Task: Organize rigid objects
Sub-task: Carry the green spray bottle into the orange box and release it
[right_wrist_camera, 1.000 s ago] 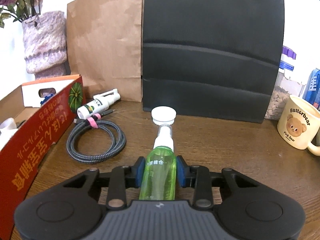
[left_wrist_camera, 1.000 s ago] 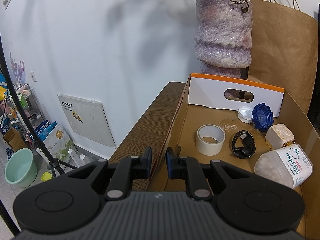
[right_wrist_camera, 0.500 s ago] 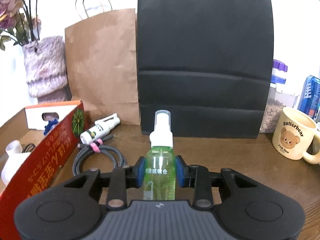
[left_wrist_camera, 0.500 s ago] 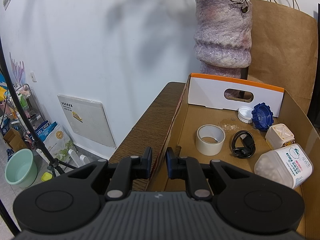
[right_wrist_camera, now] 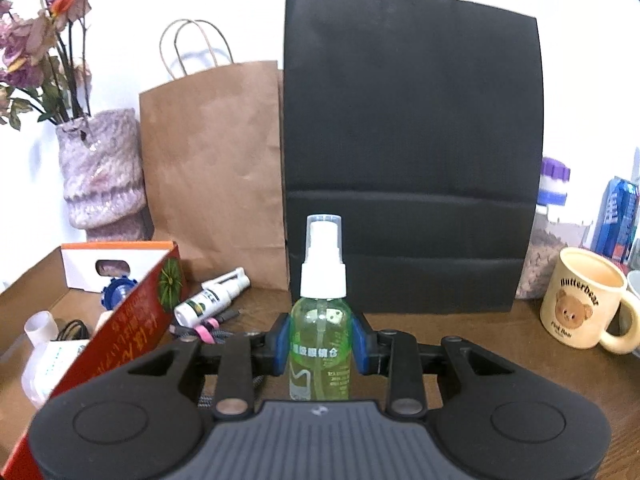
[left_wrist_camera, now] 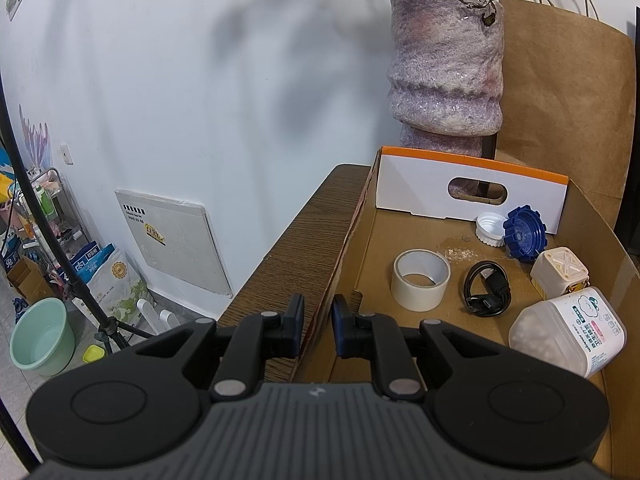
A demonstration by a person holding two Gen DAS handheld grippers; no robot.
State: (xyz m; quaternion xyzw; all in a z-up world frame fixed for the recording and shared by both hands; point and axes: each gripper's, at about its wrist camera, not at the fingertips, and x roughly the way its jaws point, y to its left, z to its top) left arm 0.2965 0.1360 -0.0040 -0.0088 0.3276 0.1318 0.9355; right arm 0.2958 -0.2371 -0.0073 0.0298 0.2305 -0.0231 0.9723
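Observation:
My right gripper (right_wrist_camera: 320,350) is shut on a green spray bottle (right_wrist_camera: 320,316) with a white pump top, which it holds upright above the wooden table (right_wrist_camera: 480,336). The red-sided cardboard box (right_wrist_camera: 132,332) lies to its left. In the left wrist view the same box (left_wrist_camera: 384,236) holds a tape roll (left_wrist_camera: 420,280), a black cable (left_wrist_camera: 486,292), a blue cap (left_wrist_camera: 524,238), a white cap (left_wrist_camera: 490,229), a cream cube (left_wrist_camera: 560,276) and a white jar (left_wrist_camera: 568,332). My left gripper (left_wrist_camera: 318,328) is shut on the box's near left wall.
A small white spray bottle (right_wrist_camera: 212,298) and a coiled braided cable (right_wrist_camera: 208,330) lie beside the box. A brown paper bag (right_wrist_camera: 216,168), a black bag (right_wrist_camera: 412,160) and a vase (right_wrist_camera: 102,172) stand along the back. A bear mug (right_wrist_camera: 584,298) sits right. The table's edge drops off left of the box.
The right gripper has risen and tipped upward with the green bottle, which now stands clear of the table. The left gripper and the box have not moved.

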